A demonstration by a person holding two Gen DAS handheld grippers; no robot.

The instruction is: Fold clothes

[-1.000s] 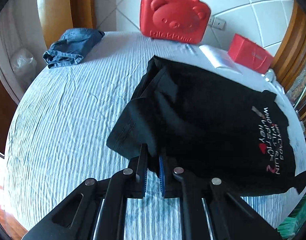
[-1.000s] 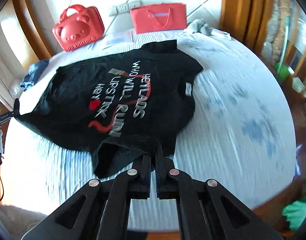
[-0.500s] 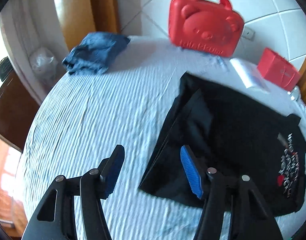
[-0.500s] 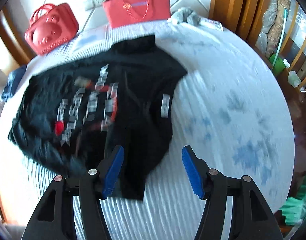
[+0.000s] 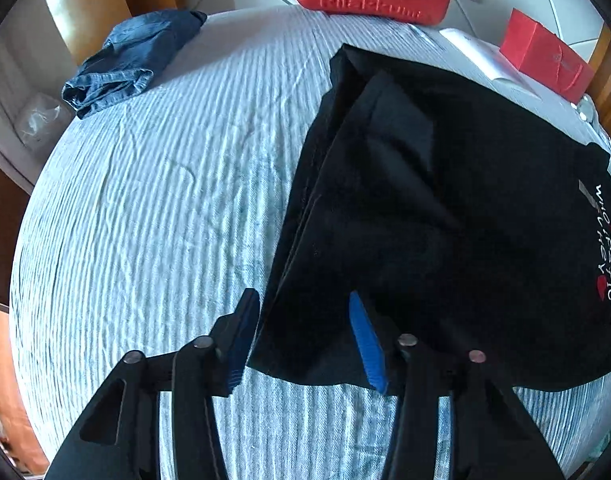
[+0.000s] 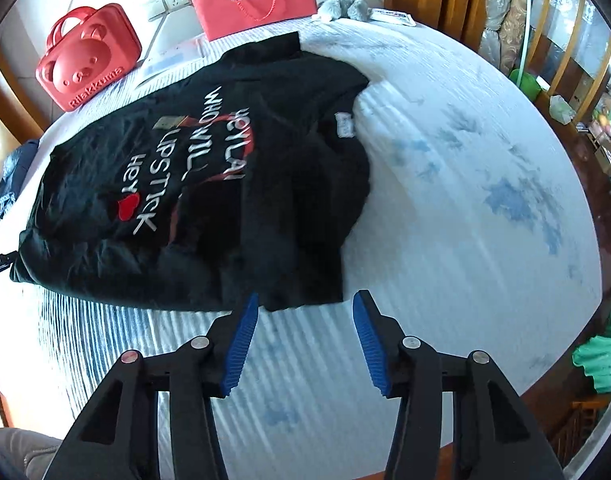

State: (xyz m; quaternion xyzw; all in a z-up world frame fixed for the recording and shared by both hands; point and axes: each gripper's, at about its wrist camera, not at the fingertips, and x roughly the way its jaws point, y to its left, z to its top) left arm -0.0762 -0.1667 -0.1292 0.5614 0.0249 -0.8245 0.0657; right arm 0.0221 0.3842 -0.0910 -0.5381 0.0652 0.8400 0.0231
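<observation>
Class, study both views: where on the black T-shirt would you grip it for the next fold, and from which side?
Grip the black T-shirt at its near hem corners, coming from above on the near side: that edge lies flat and free beside the closing left gripper and right gripper.

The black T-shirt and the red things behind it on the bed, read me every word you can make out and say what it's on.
"WHO WILL", "LIPSTICK", "HEY": black T-shirt, grey print with a red heart.
"Rilakkuma": red bear-face plastic case, raised letters.
Red paper gift bag: label too small to read.
White tag on the shirt: blurred, unreadable.
</observation>
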